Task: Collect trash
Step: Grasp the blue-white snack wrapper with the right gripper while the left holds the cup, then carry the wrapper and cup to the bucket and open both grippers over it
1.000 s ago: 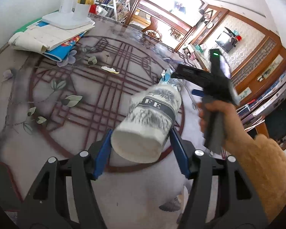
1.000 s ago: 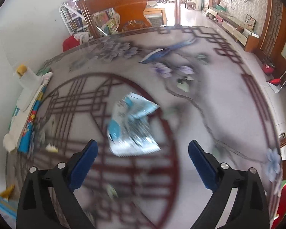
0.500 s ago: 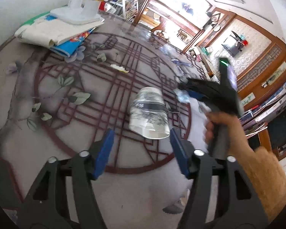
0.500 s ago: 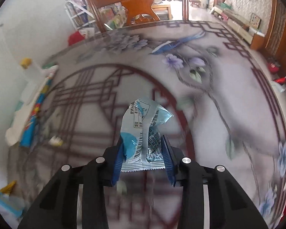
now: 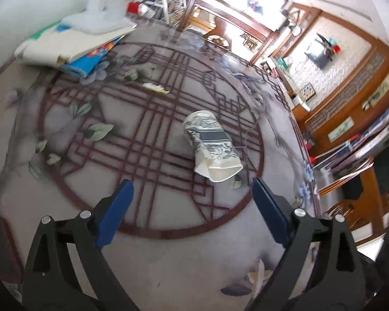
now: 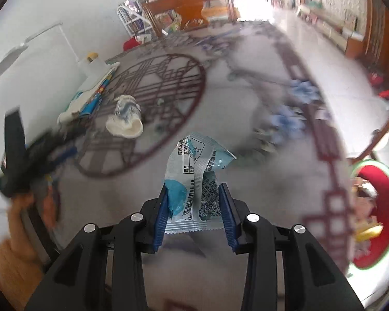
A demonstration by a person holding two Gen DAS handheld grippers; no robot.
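A crushed paper cup [image 5: 212, 147] with a dark printed pattern lies on its side on the patterned table, mouth toward me; it also shows in the right wrist view [image 6: 125, 117]. My left gripper [image 5: 192, 204] is open and empty, just short of the cup. My right gripper [image 6: 194, 202] is shut on a blue and white snack wrapper [image 6: 194, 181] and holds it above the table. A small yellow-white scrap [image 5: 155, 87] lies farther back on the table.
A stack of books and papers [image 5: 72, 46] with a white lamp base [image 5: 101, 18] sits at the table's far left. A red bin with a green rim [image 6: 373, 220] holding trash stands off the table's right edge. The table edge [image 5: 300, 150] runs along the right.
My left gripper opened and let go of the paper cup, which now lies on the table. My right gripper closed on the wrapper, lifted it and swung right toward the red bin.
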